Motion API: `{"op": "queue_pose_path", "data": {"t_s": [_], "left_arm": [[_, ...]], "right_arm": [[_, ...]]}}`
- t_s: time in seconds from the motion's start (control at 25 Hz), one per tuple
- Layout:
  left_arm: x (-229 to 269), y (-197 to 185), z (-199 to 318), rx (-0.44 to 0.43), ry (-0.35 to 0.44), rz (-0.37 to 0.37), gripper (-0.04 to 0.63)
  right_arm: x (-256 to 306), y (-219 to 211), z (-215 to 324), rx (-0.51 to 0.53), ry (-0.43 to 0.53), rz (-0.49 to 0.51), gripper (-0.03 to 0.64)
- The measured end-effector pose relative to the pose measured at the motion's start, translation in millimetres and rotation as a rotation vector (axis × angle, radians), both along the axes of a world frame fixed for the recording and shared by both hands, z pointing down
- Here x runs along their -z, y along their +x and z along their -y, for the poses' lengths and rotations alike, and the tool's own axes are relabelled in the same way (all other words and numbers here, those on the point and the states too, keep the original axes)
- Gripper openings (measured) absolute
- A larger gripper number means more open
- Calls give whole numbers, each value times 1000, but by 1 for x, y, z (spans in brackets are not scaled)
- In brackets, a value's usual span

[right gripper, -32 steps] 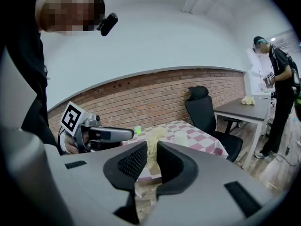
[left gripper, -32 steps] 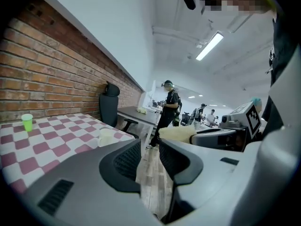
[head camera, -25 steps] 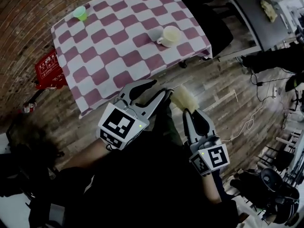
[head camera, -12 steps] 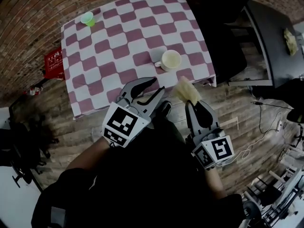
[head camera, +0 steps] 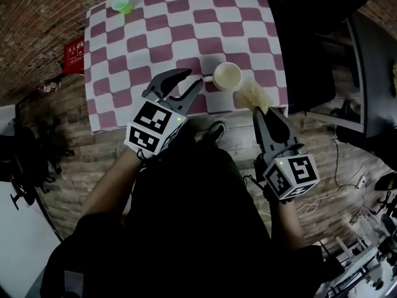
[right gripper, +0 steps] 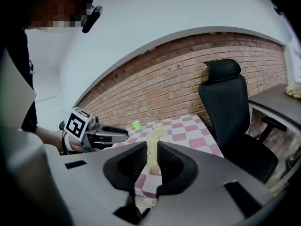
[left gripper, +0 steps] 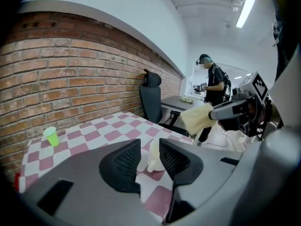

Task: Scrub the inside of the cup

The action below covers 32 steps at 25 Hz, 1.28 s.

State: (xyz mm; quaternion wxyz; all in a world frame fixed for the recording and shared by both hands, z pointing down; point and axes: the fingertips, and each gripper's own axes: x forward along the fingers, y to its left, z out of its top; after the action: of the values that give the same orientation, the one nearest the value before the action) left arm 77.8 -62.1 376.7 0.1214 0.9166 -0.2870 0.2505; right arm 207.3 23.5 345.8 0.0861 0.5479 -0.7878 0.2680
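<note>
Right gripper (head camera: 263, 113) outstretched, clamps sponge (head camera: 252, 95) | left gripper (head camera: 187, 82) agape, seemingly short of cup (head camera: 227, 76)

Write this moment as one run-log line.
left gripper: open, aimed at cream ceramic mug | right gripper: shut on pale yellow sponge | mug: upright on checked tablecloth, sponge outside it

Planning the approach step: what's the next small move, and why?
Probably ease the left tongs forward onto the cup: open and empty, they sit just short of its handle. The right tongs grip the sponge, so scrubbing likely waits on a steadied cup.
</note>
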Motion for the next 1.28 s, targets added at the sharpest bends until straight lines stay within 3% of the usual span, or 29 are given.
{"op": "queue_pose_path", "data": {"t_s": [0.16,0.28,0.56,0.76,1.08,1.28], "left_arm": [[-23,-15,24,-2,-1,35,132],[-35,-15,32,-68,-14,36,132],[-62,-2,23,-234,1,82,132],[-73,8,17,-341,-6,104,132],[-101,29,11,-432,-73,129,132],[-124,30,9,-469,-75,199,132]], "right_arm": [[-4,12,29,-22,-11,-42,71],[-5,11,48,-33,-15,-81,71],[-32,-16,72,73,-137,-213,71],[-34,-21,85,116,-168,-346,72],[-51,-29,93,220,-283,-436,72],[-68,-40,87,309,-371,-459,71]]}}
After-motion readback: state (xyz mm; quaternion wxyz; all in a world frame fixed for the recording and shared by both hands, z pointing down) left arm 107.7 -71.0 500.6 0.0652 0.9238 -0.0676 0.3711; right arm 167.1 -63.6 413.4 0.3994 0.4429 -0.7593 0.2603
